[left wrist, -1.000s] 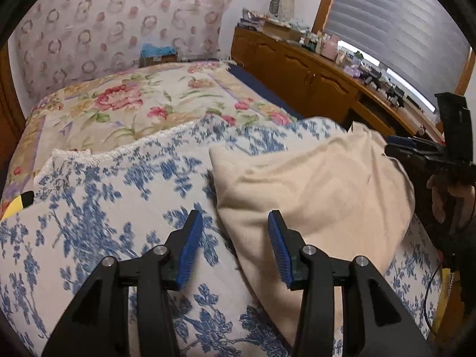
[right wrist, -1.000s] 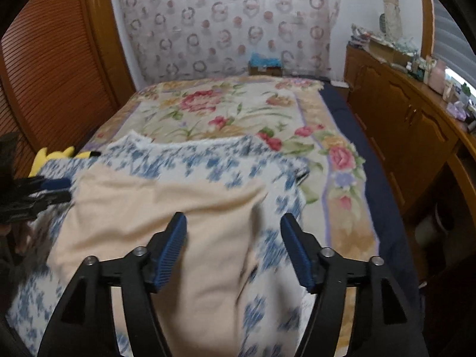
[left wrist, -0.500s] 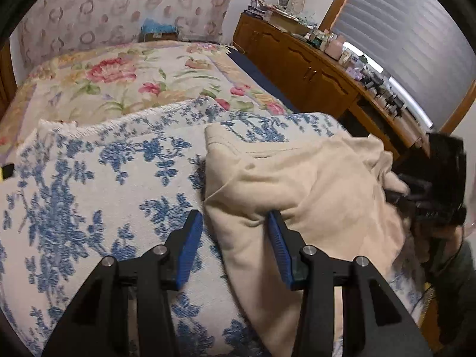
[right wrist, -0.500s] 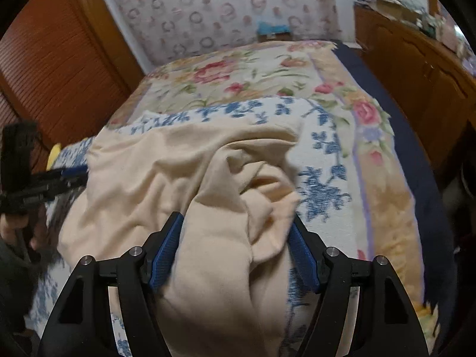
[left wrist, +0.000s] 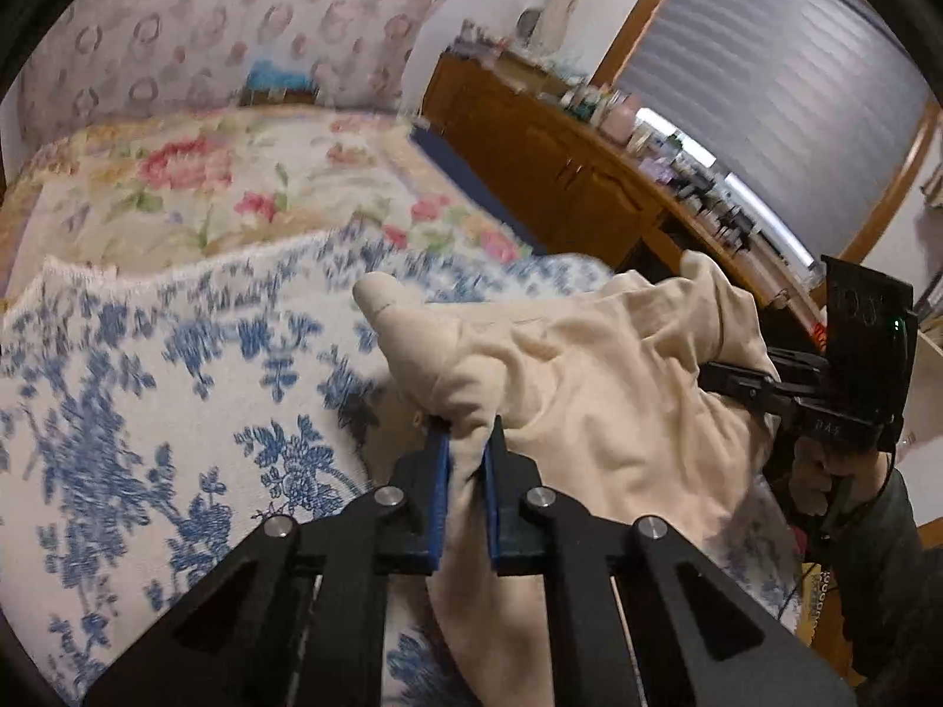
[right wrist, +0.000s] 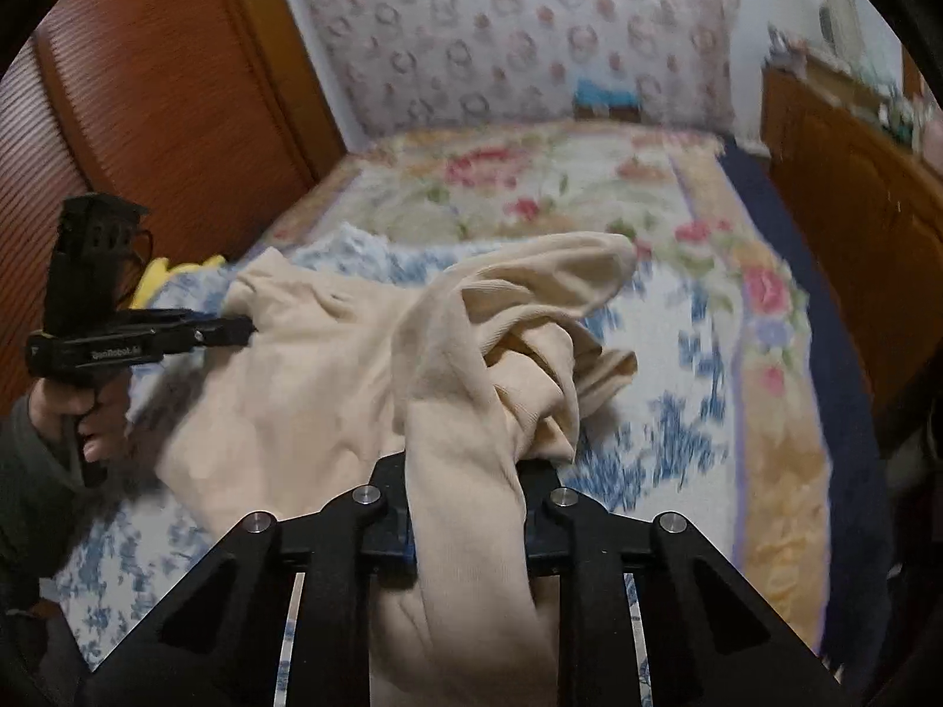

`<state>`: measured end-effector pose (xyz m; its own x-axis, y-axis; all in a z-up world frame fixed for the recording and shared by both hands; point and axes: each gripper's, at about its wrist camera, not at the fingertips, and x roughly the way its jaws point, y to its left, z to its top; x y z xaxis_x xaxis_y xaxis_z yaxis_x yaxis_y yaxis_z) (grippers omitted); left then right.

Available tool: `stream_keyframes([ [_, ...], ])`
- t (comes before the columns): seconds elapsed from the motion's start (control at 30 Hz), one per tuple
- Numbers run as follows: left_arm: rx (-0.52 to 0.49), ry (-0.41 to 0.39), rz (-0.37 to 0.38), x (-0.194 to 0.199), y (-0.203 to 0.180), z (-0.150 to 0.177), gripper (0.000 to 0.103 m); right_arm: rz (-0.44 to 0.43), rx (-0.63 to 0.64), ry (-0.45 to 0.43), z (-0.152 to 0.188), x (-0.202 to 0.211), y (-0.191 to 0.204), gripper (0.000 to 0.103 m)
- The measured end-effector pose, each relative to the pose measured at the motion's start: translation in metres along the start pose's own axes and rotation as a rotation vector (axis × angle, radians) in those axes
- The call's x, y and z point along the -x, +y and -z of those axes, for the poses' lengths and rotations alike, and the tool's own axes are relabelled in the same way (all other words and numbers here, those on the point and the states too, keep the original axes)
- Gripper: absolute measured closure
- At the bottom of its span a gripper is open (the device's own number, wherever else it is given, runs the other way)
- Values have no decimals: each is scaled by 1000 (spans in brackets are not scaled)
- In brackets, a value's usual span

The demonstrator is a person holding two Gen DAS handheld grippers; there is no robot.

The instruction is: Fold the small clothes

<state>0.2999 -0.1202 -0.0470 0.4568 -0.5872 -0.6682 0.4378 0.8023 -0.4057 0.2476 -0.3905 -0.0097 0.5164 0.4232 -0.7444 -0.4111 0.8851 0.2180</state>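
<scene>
Both grippers clamp the cream garment (left wrist: 589, 377), which hangs bunched just above the blue cloth (left wrist: 147, 365) spread over the near end of the bed. The left gripper (left wrist: 467, 442) has its jaws nearly closed on a thin pinch at the garment's left edge. The right gripper (right wrist: 465, 506) is drawn in on a thicker roll of fabric at the opposite edge; its pads are mostly buried. Holding two far-apart edges probably serves to lift and shake the garment flat before a fold.

One corner (left wrist: 377, 300) pokes up free past the left gripper, and loose folds (right wrist: 548, 353) sag beyond the right gripper. The blue cloth lies open left of and beyond the garment. A wooden cabinet (left wrist: 548, 171) runs along the bed's right side, so sweeping that way looks tighter.
</scene>
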Motion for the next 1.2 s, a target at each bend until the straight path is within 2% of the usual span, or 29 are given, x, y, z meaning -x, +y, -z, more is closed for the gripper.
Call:
stream_keyframes([
  [0.13,-8,-102,-2,42,-7,-2,97,-3,79,-77,-23,23,29,84],
  [0.27,1,-213,-50,96,4,3,97,-32,190,-115,-55,28,67,84],
  [0.43,38,-326,-200,171,42,27,97,-118,349,-112,-96,-1,127,84],
  [0.57,100,-381,-358,216,80,64,97,-206,484,-69,-128,-52,194,85],
  [0.63,156,-402,-422,233,102,86,97,-234,539,-18,-142,-83,232,85],
  [0.8,280,-427,-533,254,146,139,97,-290,718,52,-162,-150,331,85],
  [0.9,349,-422,-557,257,164,164,97,-308,800,99,-167,-185,376,85],
  [1.07,408,-393,-571,250,181,184,97,-330,853,137,-171,-226,408,85],
  [1.2,399,-378,-598,251,179,186,96,-355,836,128,-175,-248,420,81],
])
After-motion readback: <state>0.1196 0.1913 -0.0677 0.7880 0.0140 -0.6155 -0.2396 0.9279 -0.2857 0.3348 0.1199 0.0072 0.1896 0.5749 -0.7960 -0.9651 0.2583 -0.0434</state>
